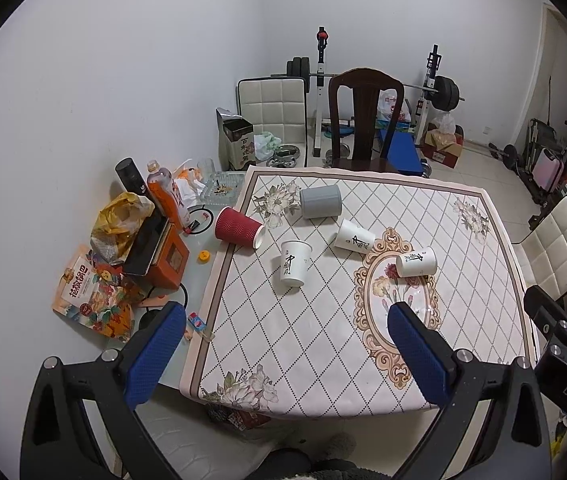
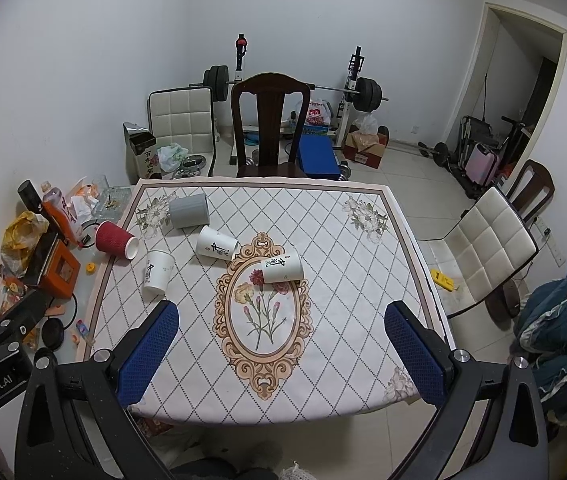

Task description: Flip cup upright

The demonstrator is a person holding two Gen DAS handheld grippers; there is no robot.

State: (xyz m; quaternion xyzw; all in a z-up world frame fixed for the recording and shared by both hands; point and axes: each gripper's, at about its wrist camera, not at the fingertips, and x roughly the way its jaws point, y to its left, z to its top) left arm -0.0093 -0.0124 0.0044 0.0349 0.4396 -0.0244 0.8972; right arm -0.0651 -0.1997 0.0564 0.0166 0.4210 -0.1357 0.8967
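Five cups lie tipped on their sides on the tabletop (image 2: 343, 320), which is covered by a cream cloth with a diamond grid and an oval flower medallion. A red ribbed paper cup (image 1: 239, 227) rests at the left edge of the cloth, its mouth facing right. Just beyond it a grey cup (image 1: 320, 201) lies near the far left flower print. Three white paper cups bear black calligraphy: the left white cup (image 1: 294, 263) lies below the red one with its mouth pointing away from the camera, the middle white cup (image 1: 353, 237) lies just below the grey cup, and the right white cup (image 1: 416, 261) lies on the upper rim of the medallion, its base toward the right. All five sit apart from each other. The left gripper (image 1: 287, 326) hovers over the near part of the tabletop with its blue-padded fingers spread wide and nothing between them. The right gripper (image 2: 281, 322) hangs likewise over the near edge, its fingers wide apart and empty, framing the medallion. To the left of the cloth stand an orange drink bottle (image 1: 165, 194), a yellow bag (image 1: 121, 220) and an orange box (image 1: 165, 258). A dark wooden chair (image 2: 269, 120) stands at the far side, with a barbell rack (image 2: 357, 84) behind it.
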